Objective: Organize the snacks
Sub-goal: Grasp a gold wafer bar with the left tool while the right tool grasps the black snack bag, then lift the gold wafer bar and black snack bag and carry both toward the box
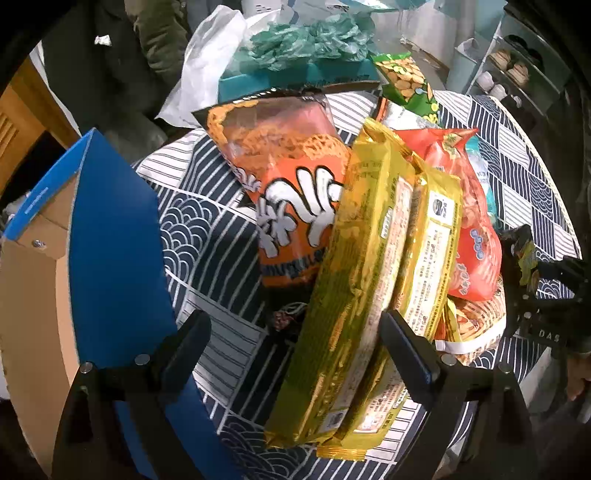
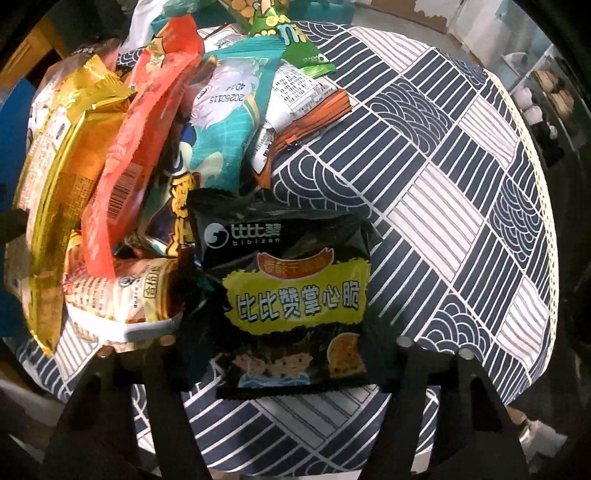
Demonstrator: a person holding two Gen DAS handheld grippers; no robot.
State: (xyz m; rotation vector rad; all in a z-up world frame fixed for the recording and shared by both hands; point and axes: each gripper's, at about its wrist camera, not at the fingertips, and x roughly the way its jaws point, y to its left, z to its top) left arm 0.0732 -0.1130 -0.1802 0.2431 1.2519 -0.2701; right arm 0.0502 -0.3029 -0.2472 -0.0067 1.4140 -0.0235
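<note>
A heap of snack packets lies on a round table with a navy and white patterned cloth (image 2: 443,184). My right gripper (image 2: 286,350) points down and is shut on a black snack packet with a yellow label (image 2: 295,295); the packet's left edge is crumpled against the finger. My left gripper (image 1: 295,339) stands open over two long gold packets (image 1: 369,258). Its right finger (image 1: 406,350) overlaps one gold packet, and its left finger (image 1: 188,332) is apart from them, near a blue box (image 1: 114,240). An orange noodle-snack bag (image 1: 288,177) and a red bag (image 1: 472,221) lie beside the gold packets.
The blue cardboard box stands open at the table's left edge. A teal packet (image 2: 221,122), a green packet (image 2: 288,33) and a red packet (image 2: 140,147) lie in the heap. Bare cloth shows on the right half of the table. Plastic bags (image 1: 303,40) lie behind.
</note>
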